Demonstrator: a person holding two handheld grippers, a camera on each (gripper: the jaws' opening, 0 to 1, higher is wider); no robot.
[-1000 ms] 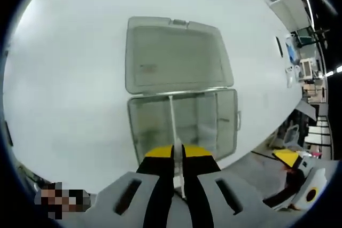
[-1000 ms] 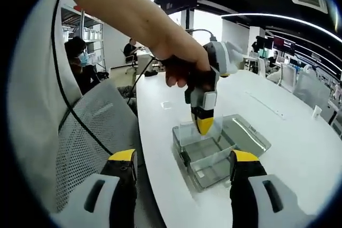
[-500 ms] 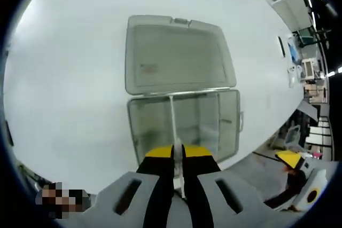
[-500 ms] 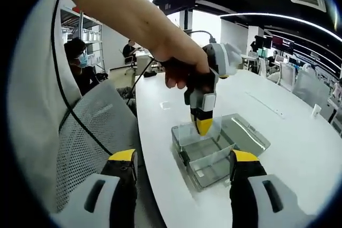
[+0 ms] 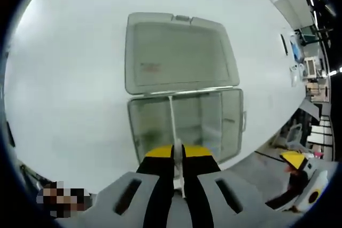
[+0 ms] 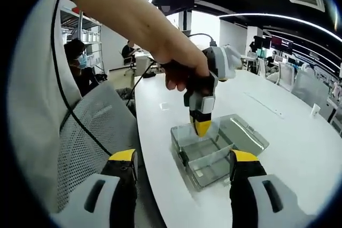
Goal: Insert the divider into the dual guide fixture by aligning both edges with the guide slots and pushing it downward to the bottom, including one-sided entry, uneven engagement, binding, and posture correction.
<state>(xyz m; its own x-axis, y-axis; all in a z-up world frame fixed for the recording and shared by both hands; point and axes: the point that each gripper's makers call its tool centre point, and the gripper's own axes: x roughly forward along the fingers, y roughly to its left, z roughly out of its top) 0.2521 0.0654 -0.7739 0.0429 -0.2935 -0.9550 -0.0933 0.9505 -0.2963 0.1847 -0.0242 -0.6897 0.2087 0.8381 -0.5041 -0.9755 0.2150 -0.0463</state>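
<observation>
- Divider (image 5: 172, 126) partly in: clear plate stands edge-on in the box fixture (image 5: 184, 126) on the white desk (image 5: 64, 78), top edge above the rim. Judged mid-insertion; push to bottom not yet done; whether both edges sit in their slots cannot be told.
- Lid (image 5: 179, 52) open, lying flat on the far side.
- Left gripper (image 5: 177, 156) clamped on divider's top edge, pointing straight down; hand (image 6: 181, 70) grips it from above.
- Right gripper (image 6: 184, 172) jaws spread wide, holding nothing, near side of the box.
</observation>
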